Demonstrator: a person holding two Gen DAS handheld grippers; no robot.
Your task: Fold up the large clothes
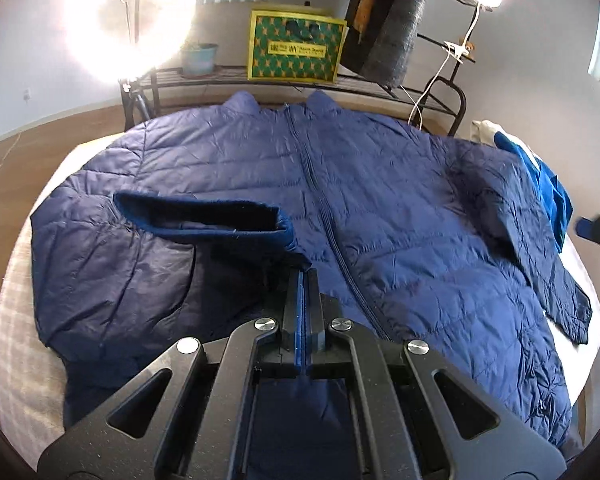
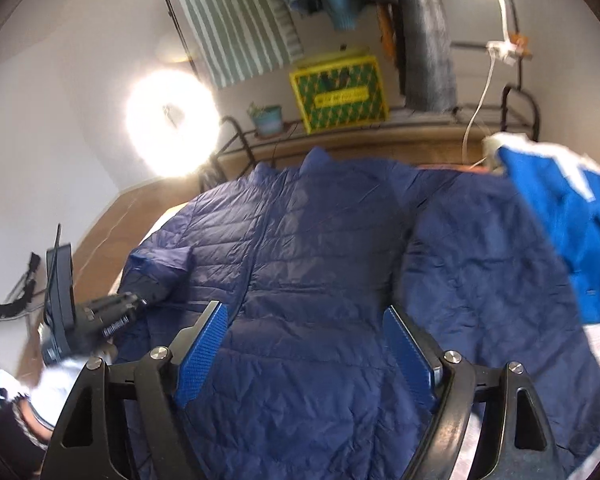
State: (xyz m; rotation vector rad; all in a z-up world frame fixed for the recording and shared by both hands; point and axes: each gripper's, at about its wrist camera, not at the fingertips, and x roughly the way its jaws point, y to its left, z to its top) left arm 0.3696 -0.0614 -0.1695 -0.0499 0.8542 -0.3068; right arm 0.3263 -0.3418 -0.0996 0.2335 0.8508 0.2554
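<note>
A navy quilted jacket [image 1: 380,208] lies zipped and face up on a pale bed [image 1: 16,320], collar toward the far side. My left gripper [image 1: 302,274] is shut on the knit cuff [image 1: 204,216] of one sleeve, which is drawn across the jacket's front. From the right wrist view, that left gripper [image 2: 116,312] shows at the left edge with the sleeve end in it, held by a white-gloved hand [image 2: 56,388]. My right gripper [image 2: 304,312] hovers open over the jacket [image 2: 320,380], with nothing between its blue pads [image 2: 202,352]. The other sleeve [image 1: 540,264] lies spread out to the right.
A bright blue garment [image 2: 572,232] is bunched at the bed's right edge, beside the spread sleeve. Beyond the bed stands a metal rack with a green and yellow box [image 1: 296,46], a potted plant [image 1: 198,58] and hanging clothes. A glaring ring lamp [image 1: 128,20] stands at left over a wooden floor.
</note>
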